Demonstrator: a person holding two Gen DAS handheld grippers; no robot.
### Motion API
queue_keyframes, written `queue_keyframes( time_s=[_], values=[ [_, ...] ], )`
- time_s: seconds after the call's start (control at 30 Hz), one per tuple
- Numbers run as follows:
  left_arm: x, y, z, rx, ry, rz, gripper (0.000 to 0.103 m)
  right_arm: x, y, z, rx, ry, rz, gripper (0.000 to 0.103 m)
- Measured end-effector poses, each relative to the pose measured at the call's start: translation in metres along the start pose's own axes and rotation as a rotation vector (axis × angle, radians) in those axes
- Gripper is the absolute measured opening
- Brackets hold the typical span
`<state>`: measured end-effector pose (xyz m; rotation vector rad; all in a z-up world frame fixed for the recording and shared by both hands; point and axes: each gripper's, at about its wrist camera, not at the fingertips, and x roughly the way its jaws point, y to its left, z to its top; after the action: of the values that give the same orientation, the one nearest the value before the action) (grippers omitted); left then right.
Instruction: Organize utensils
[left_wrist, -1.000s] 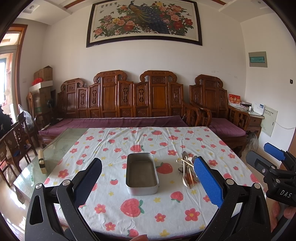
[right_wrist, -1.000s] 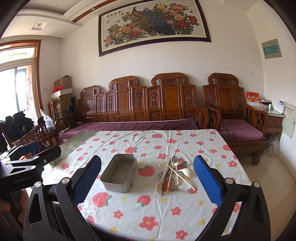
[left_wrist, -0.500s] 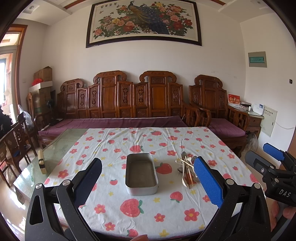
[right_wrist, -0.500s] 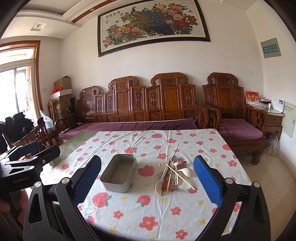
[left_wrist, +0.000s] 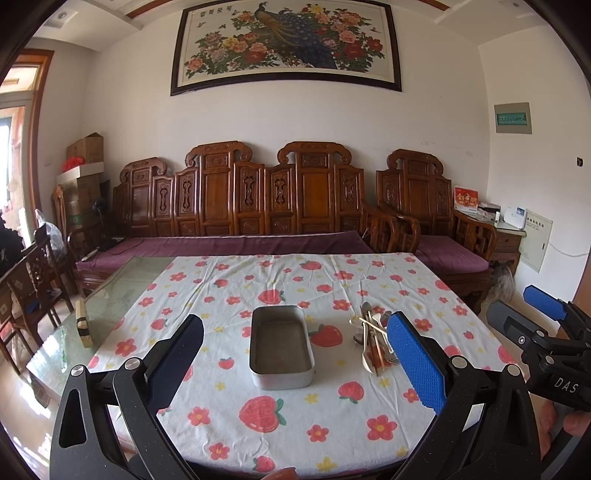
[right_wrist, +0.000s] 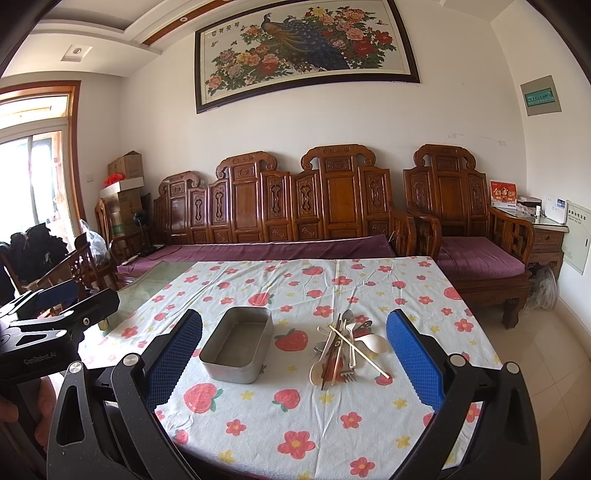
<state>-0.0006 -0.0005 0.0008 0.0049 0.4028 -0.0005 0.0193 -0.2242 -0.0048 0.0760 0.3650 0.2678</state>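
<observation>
2 grippers' jaws wide, empty.

Glass-topped table (left_wrist: 110, 295), strawberry-print cloth (left_wrist: 295, 406) over it, metal tin (left_wrist: 280, 347) beside utensil pile (right_wrist: 343, 347), small block (left_wrist: 83, 325) on bare glass

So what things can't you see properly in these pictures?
- Utensil pile, right wrist view: spoons, a fork and chopsticks overlap, so no exact count.
- Same pile, left wrist view: the left gripper finger covers its right side.
- Metal tin: the near wall hides part of its floor.
- Table, both views: the near edge is cut off by the grippers.
</observation>
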Motion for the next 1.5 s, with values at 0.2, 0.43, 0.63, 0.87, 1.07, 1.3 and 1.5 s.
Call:
queue_keyframes(
  time_s=[0.2,0.43,0.63,0.87,1.07,1.3,1.5],
  values=[
    [0.000,0.000,0.000,0.003,0.000,0.001,0.097,0.000,0.000,0.001,0.001,0.000,0.000,0.100],
    [0.000,0.000,0.000,0.003,0.000,0.002,0.097,-0.001,0.000,0.001,0.000,0.000,0.000,0.100],
    [0.000,0.000,0.000,0.003,0.000,0.002,0.097,-0.001,0.000,0.001,-0.001,0.001,0.000,0.100],
    [0.003,-0.007,0.007,0.004,0.019,0.003,0.097,0.004,-0.003,-0.002,0.000,-0.001,0.008,0.100],
    [0.032,-0.005,-0.010,0.018,0.095,-0.001,0.097,0.018,-0.013,-0.016,-0.028,0.008,-0.003,0.100],
    [0.071,-0.009,-0.031,0.050,0.212,-0.034,0.097,0.059,-0.040,-0.031,-0.107,0.062,-0.042,0.100],
    [0.098,-0.016,-0.050,0.083,0.273,-0.059,0.097,0.118,-0.073,-0.043,-0.141,0.185,-0.018,0.100]
  ],
)
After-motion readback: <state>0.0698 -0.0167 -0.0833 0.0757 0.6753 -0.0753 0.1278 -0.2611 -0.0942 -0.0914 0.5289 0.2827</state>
